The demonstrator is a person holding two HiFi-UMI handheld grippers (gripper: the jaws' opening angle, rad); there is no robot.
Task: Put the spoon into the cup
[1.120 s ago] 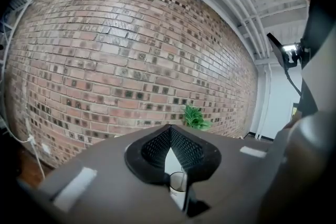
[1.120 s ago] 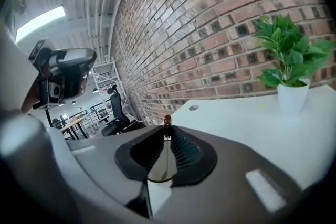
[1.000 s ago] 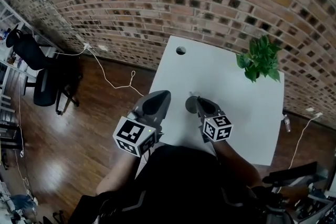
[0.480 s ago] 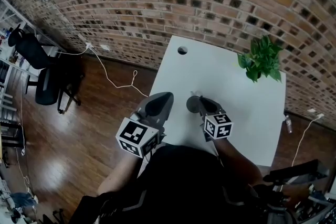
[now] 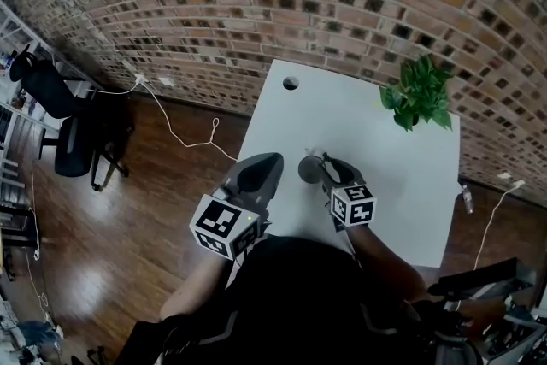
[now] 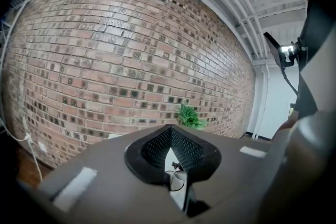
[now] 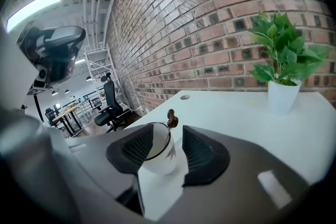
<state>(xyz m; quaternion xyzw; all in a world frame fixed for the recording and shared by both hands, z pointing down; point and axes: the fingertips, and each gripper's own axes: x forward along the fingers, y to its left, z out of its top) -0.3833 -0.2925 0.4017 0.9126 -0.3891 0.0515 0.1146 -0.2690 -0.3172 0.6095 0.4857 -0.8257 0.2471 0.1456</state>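
One white dark-rimmed cup (image 7: 160,157) on white counter (image 7: 236,113), brown-tipped spoon (image 7: 171,118) standing inside, between the opening jaws of my right tool (image 7: 169,139). Also my left tool (image 6: 170,131), pressed together, empty. Risk: on my retreat a jaw could clip the rim, toppling cup.

A potted plant (image 5: 419,94) stood on the white tabletop's (image 5: 359,128) far corner beside a brick wall (image 5: 256,4), an office chair (image 5: 60,111) well apart.
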